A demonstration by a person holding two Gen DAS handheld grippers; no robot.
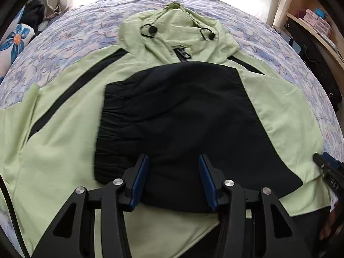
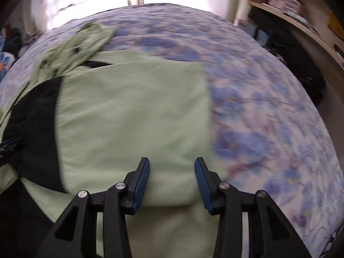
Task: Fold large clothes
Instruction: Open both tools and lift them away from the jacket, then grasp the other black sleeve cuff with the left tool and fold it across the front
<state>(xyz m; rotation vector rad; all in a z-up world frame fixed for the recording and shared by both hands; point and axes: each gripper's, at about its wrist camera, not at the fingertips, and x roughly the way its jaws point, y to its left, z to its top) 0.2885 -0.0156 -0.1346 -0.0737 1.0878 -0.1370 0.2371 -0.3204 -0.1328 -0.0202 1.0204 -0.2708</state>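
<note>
A pale green hooded jacket with a black panel lies spread face-up on a bed covered in a blue floral sheet, hood toward the bright window. The left tongs hover over the black panel, the right tongs over the green side; both stand parted and empty. A clean fold probably needs matching grips at the hem. Shelves line the right wall.
</note>
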